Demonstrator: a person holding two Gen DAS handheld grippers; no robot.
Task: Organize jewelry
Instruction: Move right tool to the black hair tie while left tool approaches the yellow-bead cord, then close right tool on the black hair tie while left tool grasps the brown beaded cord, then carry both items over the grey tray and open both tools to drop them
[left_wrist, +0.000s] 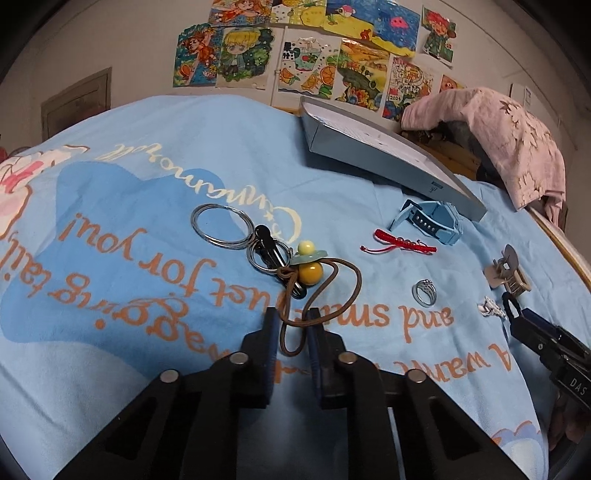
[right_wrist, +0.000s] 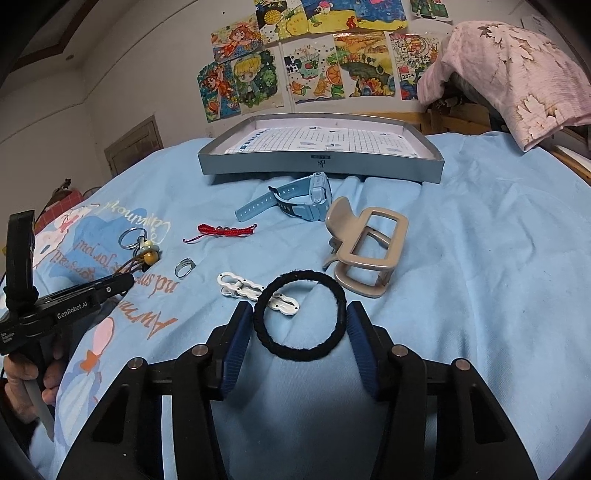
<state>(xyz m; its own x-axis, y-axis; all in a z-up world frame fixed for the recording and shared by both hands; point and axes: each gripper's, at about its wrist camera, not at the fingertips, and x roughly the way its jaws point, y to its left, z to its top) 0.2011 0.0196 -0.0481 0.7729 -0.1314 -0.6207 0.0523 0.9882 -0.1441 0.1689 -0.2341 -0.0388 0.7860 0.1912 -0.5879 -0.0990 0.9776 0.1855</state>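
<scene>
- Left tool (left_wrist: 291, 332), narrowly parted, straddles the brown cord loop (left_wrist: 321, 295) to pinch it.
- Right tool (right_wrist: 300, 325), wide, brackets the black fabric hair tie (right_wrist: 334, 291), ready to grip.

**Behind the bed**

Children's colourful drawings (right_wrist: 306, 62) cover the far wall. A pink flowered cloth (right_wrist: 517, 81) drapes over something at far right. At far left, a panelled door (right_wrist: 135, 146) sits in the wall.
</scene>
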